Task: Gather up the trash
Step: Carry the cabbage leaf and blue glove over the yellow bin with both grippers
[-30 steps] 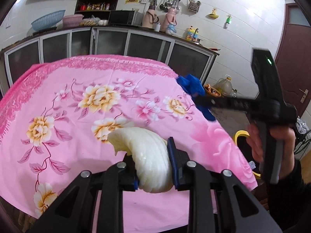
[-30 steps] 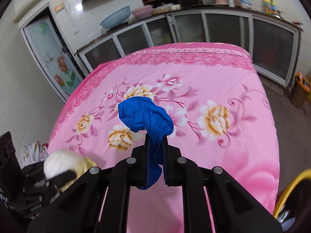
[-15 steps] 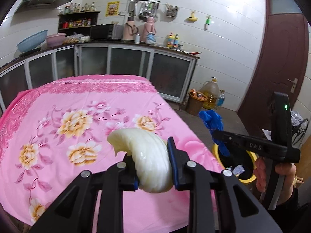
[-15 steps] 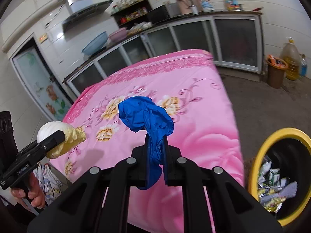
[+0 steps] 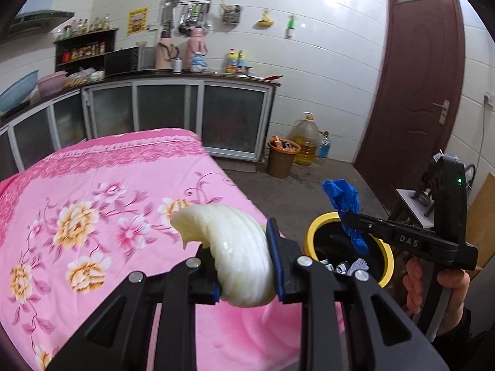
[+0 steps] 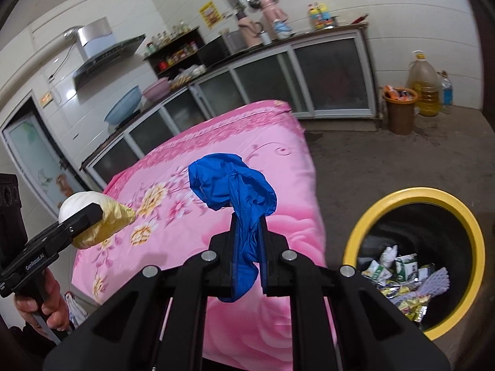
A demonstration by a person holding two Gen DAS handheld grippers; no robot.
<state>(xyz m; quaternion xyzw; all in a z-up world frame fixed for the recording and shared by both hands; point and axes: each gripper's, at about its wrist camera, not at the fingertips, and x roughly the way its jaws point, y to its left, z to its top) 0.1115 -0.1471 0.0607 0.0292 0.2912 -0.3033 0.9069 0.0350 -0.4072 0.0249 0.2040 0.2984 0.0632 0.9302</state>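
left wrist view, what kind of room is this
Most likely a home kitchen: a range hood, a counter over glass-fronted cabinets, utensils hanging on a wall rack, and a jug of cooking oil on the floor.

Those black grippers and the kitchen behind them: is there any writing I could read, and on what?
"DAS": on the arm of the right gripper, seen from the left camera.
"GenRobot.AI": on the side of the left gripper, small, my best reading.
Yellow poster on the wall: print too small to read.
Bottles on the counter and packets in the yellow bin: labels blurred.
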